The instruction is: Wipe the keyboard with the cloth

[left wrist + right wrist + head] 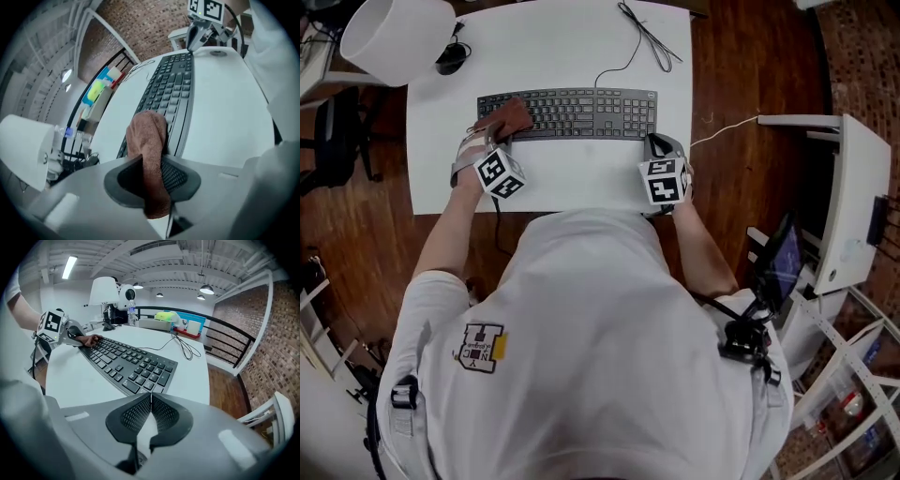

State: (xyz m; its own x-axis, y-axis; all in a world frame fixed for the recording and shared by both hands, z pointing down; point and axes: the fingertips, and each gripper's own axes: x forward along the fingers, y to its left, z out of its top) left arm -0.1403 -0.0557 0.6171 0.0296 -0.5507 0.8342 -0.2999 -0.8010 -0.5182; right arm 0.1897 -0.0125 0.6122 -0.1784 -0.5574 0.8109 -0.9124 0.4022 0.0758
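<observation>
Right gripper (pixel 150 413): jaws pressed together with nothing between them. It sits just beside the keyboard (pixel 581 112) at its 4 o'clock corner. Whether it touches, I cannot tell.

Left gripper (pixel 152 173): clamped on the brown cloth (pixel 149 140), which is pinched mid-fold. A soft wad sticks out past the tips and a tail hangs below.

The wad lies on the keys at the keyboard's 9 o'clock end.

Cloth, judged: light, limp and nappy, so it should not slip from the pads. The wad beyond the jaws gives a padded face for wiping.

Keyboard, judged: stiff but light, and may skate on the smooth white table (pixel 553 56). Brace it on the frame edge, not on the springy keys.

Beyond: the cable (pixel 647 37) at 1 o'clock and the white lamp (pixel 394 37) at 11.
</observation>
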